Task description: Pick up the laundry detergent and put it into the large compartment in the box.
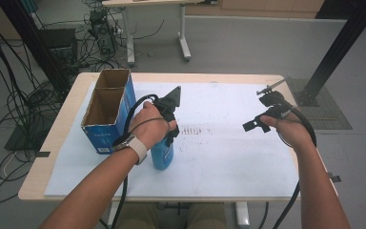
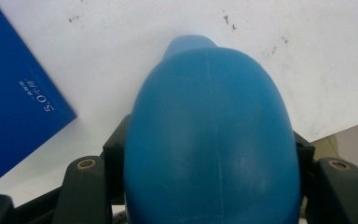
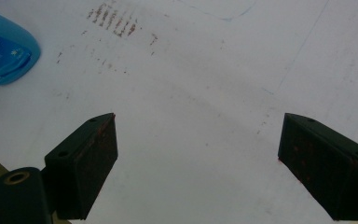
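Observation:
A blue plastic bottle (image 1: 163,155) stands on the white sheet (image 1: 228,162) near the table's front left. My left gripper (image 1: 168,136) is shut on it from above. In the left gripper view the bottle's rounded body (image 2: 209,140) sits between the black fingers (image 2: 86,186), which press on both its sides. My right gripper (image 1: 259,112) hovers over the right part of the sheet, apart from the bottle. Its jaws stand wide open with nothing between them (image 3: 198,126). In the right gripper view the bottle (image 3: 4,51) is at the far left edge.
An open-topped blue cardboard box (image 1: 107,112) with two compartments stands just left of the bottle, its blue side (image 2: 14,102) close by. Brown scuff marks (image 1: 195,130) cross the middle of the sheet. A black frame post (image 1: 336,52) rises beyond the table's right corner, and cables lie on the floor at left.

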Demonstrator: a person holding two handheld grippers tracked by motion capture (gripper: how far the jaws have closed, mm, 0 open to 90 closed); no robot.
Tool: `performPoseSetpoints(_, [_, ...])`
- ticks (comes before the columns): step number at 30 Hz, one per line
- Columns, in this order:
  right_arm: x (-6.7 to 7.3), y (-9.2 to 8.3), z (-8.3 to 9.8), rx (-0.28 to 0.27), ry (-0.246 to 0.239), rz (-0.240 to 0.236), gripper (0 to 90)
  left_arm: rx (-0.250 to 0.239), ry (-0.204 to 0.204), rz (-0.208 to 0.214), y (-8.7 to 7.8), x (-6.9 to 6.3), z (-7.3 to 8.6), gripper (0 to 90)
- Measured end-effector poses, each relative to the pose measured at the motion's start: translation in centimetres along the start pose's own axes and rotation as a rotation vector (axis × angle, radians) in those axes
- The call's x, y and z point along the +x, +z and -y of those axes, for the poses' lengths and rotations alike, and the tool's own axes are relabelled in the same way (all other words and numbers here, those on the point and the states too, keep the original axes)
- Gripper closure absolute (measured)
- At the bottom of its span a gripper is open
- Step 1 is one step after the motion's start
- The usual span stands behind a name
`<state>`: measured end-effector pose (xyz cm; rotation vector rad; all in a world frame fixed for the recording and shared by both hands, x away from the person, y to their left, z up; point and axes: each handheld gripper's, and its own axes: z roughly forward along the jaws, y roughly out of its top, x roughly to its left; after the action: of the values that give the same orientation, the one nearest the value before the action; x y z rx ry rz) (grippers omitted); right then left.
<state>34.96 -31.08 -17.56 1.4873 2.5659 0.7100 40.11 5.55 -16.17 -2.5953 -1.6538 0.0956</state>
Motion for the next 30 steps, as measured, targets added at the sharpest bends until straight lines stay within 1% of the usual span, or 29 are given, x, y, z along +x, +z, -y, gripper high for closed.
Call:
performPoseSetpoints(21, [0.12, -0.13, 0.07, 0.001, 0.004, 0.002, 11.7, 0.01, 0.007, -0.012, 0.0, -0.29, -0.02, 39.5])
performPoseSetpoints(22, [0.12, -0.12, 0.09, 0.0, 0.005, 0.002, 11.7, 0.004, 0.007, -0.015, 0.02, -0.37, 0.07, 39.5])
performPoseSetpoints(30, [0.16, 0.0, 0.05, 0.004, 0.002, 0.001, 11.7, 0.002, 0.004, -0.012, 0.02, -0.25, 0.11, 39.6])
